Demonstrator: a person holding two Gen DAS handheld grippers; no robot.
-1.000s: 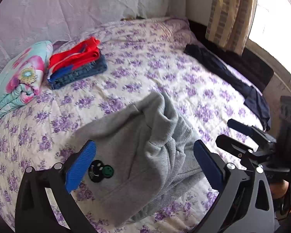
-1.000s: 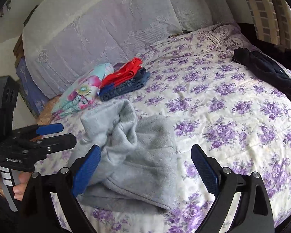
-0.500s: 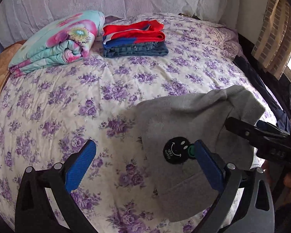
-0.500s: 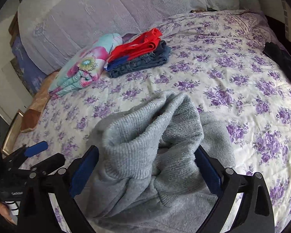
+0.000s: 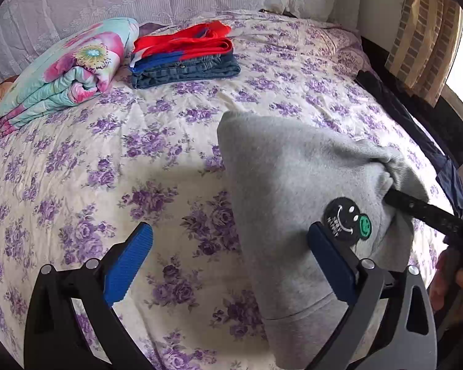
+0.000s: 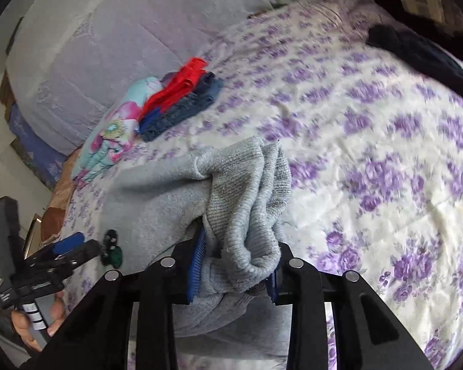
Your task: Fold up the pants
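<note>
since half a second ago the right tongs (image 6: 231,274) have closed from wide open onto the ribbed cuff end of the grey pants (image 5: 293,185), and the bunch of fabric now stands gathered between their blue pads (image 6: 196,265). the left tongs (image 5: 228,259) have swung a little so the smiley patch (image 5: 345,219) now sits just by their right pad; they hang wide open, holding nothing, above the flowered bed cover (image 5: 92,160).

the pants lie on the near right part of the bed, partly lifted at the cuff by the right tongs, the rest draped flat with one corner pointing toward the middle of the bed.

they look like thick fleece: soft, limp, fairly light, not slippery. i'd judge they will sag and drag wherever they aren't held, so a firm bite on a hem, the cuff ribbing or the waistband should serve better than a pinch in the middle of a leg. the free left tongs would do well to take the corner near the patch.

no containers in sight. toward the headboard rests a stack of folded clothes (image 5: 185,61), red over denim, beside a rolled floral quilt (image 5: 68,67). a dark garment (image 5: 416,129) trails along the bed's right edge.
</note>
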